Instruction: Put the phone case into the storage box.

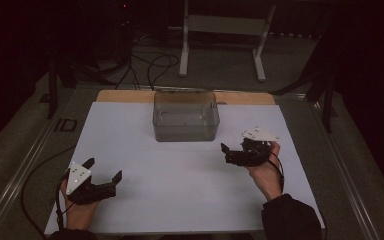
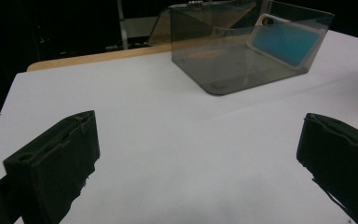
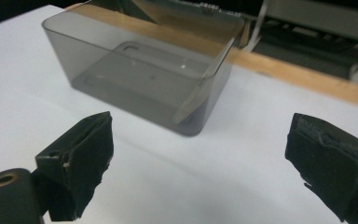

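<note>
Both of your grippers sit low on the white sheet (image 1: 145, 200) close to you, the left gripper (image 1: 103, 170) at the near left corner and the right gripper (image 1: 230, 151) farther forward on the right, each with its jaws spread wide and holding nothing. Ahead of them, in the middle of the far half of the sheet, stands the smoky clear plastic box (image 1: 186, 119), well apart from both grippers, with its hinged lid (image 2: 205, 14) tipped up at the back. It looks light, rigid and slick, so expect it to slide or tip if you push one wall. A flat blue card-like item (image 2: 284, 42) seems to lean inside against one wall. Pinch the thin rim (image 3: 135, 35) of a side wall, or steady the box with one gripper while the other works.
</note>
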{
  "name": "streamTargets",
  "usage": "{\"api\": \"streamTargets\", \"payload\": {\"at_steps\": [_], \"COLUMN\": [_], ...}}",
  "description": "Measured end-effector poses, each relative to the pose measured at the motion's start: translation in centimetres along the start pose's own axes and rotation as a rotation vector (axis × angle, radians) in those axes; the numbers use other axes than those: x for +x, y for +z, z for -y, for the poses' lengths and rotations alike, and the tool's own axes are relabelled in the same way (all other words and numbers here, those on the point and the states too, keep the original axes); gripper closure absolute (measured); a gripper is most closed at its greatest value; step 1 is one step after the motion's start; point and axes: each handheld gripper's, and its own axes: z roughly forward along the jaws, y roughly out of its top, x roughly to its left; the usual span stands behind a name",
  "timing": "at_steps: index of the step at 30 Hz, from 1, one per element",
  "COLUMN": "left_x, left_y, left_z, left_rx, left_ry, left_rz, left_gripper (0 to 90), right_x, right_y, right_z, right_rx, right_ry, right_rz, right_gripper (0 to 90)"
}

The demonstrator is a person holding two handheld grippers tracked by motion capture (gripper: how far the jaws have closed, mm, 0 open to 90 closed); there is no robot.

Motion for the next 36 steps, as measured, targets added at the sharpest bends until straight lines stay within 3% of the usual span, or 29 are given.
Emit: {"api": "streamTargets", "payload": {"at_steps": [2,3,9,11,18,25,29,31,36], "left_x": [0.0,0.1,0.2,0.3,0.4,0.3,0.3,0.2,0.1], "left_y": [0.0,0.0,0.1,0.1,0.2,-0.1,-0.1,-0.2,-0.2], "left_z": [-0.1,-0.1,-0.3,-0.4,-0.4,-0.5,-0.5,-0.5,-0.3], "left_rx": [0.002,0.003,0.003,-0.001,-0.001,-0.028,-0.032,-0.034,-0.039], "left_ry": [-0.006,-0.004,-0.002,-0.007,-0.001,0.019,0.018,0.021,0.027], "left_rz": [0.003,0.004,0.008,0.012,0.024,0.016,0.017,0.016,0.018], "left_gripper": [0.1,0.1,0.1,0.1,0.1,0.1,0.1,0.1,0.1], "right_x": [-0.2,-0.5,-1.1,-1.3,-1.8,-1.7,-1.7,-1.6,-1.6], "right_y": [-0.1,-0.5,-1.8,-2.1,-3.3,-4.4,-4.7,-5.1,-5.6], "right_z": [0.4,1.1,3.0,3.8,6.0,7.8,8.4,9.0,9.7], "right_rx": [0.009,-0.015,-0.033,-0.031,-0.082,-0.174,-0.180,-0.215,-0.241], "right_ry": [-0.002,-0.004,0.013,0.020,0.054,0.047,0.051,0.049,0.048], "right_rz": [0.013,0.039,0.020,0.035,0.024,0.037,0.034,0.027,0.038], "right_gripper": [7.9,7.9,7.9,7.9,7.9,7.9,7.9,7.9,7.9]}}
